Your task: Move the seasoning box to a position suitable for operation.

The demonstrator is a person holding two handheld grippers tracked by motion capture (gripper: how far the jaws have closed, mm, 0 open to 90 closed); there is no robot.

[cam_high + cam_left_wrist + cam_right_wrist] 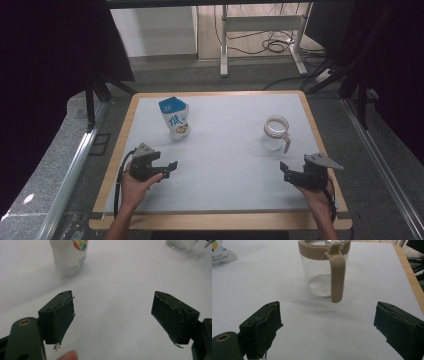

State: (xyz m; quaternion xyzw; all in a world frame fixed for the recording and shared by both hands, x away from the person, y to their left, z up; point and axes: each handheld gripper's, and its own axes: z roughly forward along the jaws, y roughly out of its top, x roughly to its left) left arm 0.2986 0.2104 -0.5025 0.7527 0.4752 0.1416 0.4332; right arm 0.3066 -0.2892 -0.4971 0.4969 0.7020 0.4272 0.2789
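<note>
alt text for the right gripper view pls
A clear glass jug with a tan plastic rim and handle stands upright on the white table, handle facing the camera. The right gripper is open in front of it, touching nothing. A white printed carton sits at top left.

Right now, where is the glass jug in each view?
High view: jug right of centre, beyond the right claw.
Left gripper view: its base at the top right edge.
Right gripper view: top centre, handle toward camera.
Shared landmark: milk carton.
</note>
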